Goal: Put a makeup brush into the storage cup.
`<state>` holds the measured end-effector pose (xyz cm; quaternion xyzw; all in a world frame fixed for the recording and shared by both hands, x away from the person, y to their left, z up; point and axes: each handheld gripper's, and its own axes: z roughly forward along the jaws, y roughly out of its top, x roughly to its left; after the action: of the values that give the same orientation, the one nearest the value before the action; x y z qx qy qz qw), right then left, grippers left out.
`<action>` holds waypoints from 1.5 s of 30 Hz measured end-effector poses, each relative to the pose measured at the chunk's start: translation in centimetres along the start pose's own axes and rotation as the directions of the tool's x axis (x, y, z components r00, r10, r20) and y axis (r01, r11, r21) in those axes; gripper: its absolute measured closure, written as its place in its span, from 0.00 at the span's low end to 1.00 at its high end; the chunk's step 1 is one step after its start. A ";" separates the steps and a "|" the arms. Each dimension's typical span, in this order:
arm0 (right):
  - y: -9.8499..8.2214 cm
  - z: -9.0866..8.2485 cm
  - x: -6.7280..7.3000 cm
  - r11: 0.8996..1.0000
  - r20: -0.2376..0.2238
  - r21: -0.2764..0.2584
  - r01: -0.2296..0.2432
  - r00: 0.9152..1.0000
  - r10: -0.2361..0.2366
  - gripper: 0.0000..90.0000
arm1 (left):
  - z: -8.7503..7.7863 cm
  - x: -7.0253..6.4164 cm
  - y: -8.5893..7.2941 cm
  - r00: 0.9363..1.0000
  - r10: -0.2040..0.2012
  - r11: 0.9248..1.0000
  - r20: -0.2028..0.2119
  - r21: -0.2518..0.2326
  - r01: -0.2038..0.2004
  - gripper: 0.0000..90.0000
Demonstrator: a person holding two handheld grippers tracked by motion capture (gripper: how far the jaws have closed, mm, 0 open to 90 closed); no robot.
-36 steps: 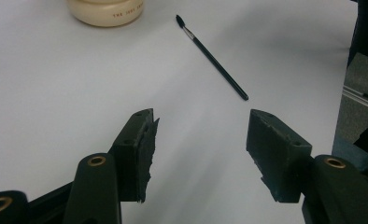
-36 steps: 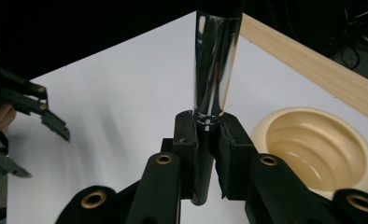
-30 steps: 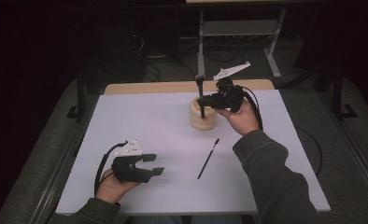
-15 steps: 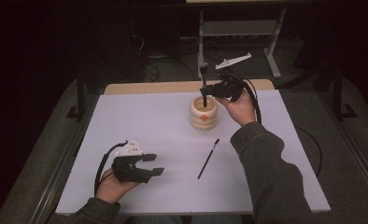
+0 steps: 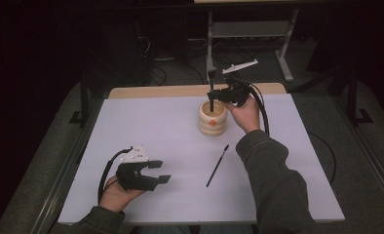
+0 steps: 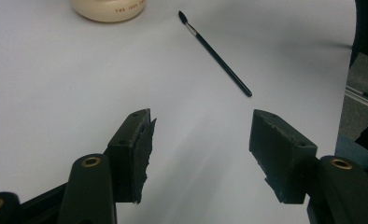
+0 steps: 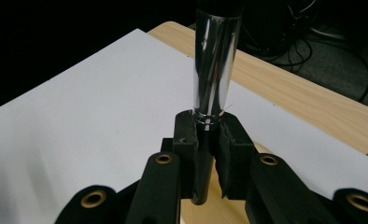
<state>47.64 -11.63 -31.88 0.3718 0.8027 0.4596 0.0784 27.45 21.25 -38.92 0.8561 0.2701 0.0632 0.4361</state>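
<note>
We've got the right gripper [image 5: 214,95] clamped on a brush [image 5: 211,92] held upright, its lower end in the cup [image 5: 212,118] directly below.

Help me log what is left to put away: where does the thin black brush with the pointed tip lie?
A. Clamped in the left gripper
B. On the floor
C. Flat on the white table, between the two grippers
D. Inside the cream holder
C: the thin black brush lies flat on the white table, apart from the cream holder and ahead of the open left gripper.
</note>
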 end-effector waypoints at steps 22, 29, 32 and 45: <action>-1.0 0.8 -0.7 1.000 0.034 0.017 -0.017 0.999 0.017 0.87 | 0.0 -0.1 0.0 1.000 0.006 1.000 -0.002 0.009 -0.006 0.43; -1.4 1.5 -0.8 0.999 0.033 0.029 -0.022 0.999 0.021 0.87 | 0.0 -0.1 0.0 1.000 -0.006 1.000 0.002 0.000 0.006 0.43; -1.7 1.8 -0.7 0.999 0.031 0.029 -0.021 0.999 0.020 0.86 | -0.1 -0.1 -0.1 1.000 -0.010 1.000 0.001 0.001 0.010 0.43; -2.7 2.1 -1.1 0.998 0.033 0.046 -0.046 0.998 0.044 0.86 | 0.0 0.0 -0.2 1.000 -0.009 1.000 0.001 0.006 0.009 0.43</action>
<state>47.98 -11.75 -35.47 0.3988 0.8033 0.4364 0.0721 27.36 21.33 -39.02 0.8563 0.2738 0.0600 0.4338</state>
